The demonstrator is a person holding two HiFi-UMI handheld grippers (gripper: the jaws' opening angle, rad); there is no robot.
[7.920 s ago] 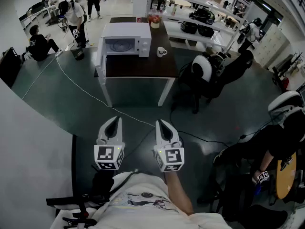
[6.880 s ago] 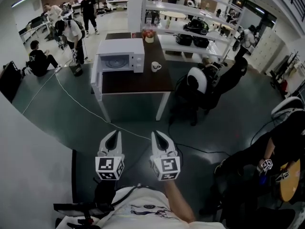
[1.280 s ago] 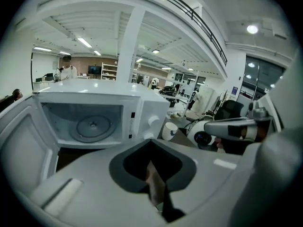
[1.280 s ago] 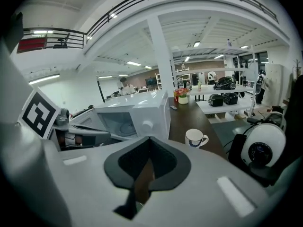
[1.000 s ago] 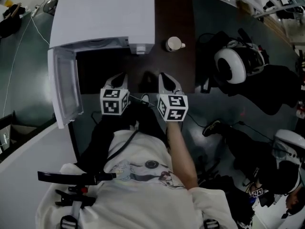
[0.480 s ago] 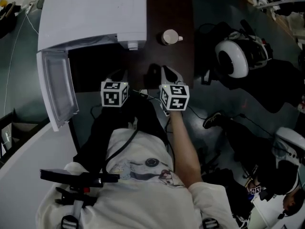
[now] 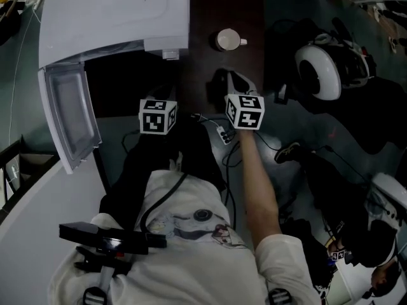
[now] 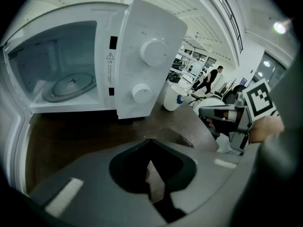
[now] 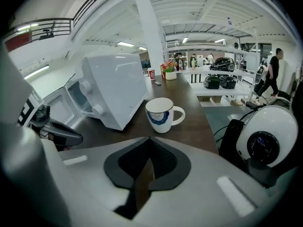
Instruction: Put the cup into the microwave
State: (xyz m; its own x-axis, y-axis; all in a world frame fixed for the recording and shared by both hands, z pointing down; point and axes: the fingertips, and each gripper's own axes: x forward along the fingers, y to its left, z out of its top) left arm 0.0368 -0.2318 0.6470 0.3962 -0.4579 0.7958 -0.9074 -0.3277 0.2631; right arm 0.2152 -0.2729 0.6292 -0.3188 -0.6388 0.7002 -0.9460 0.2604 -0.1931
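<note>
A white cup (image 7: 227, 40) with a blue pattern (image 9: 159, 115) stands upright on the dark brown table (image 7: 222, 5), right of the white microwave (image 7: 114, 18). The microwave's door (image 7: 67, 116) hangs open to the left, and its cavity shows a glass turntable (image 8: 71, 84) with nothing on it. My right gripper (image 9: 148, 138) is shut and empty, hovering over the table's near edge a short way before the cup. My left gripper (image 8: 149, 140) is also shut and empty, facing the microwave's control panel (image 8: 144, 70).
A white round helmet-like thing (image 7: 324, 75) rests on a dark chair right of the table. Cables and a power strip (image 7: 222, 134) lie on the floor below my hands. A red cup and a flower pot (image 9: 166, 72) stand at the table's far end. Shelves and people are beyond.
The person has walked up to the table. Over the last second both grippers sank and moved forward over the table's near edge, the right one closer to the cup. Both jaws stayed shut.
</note>
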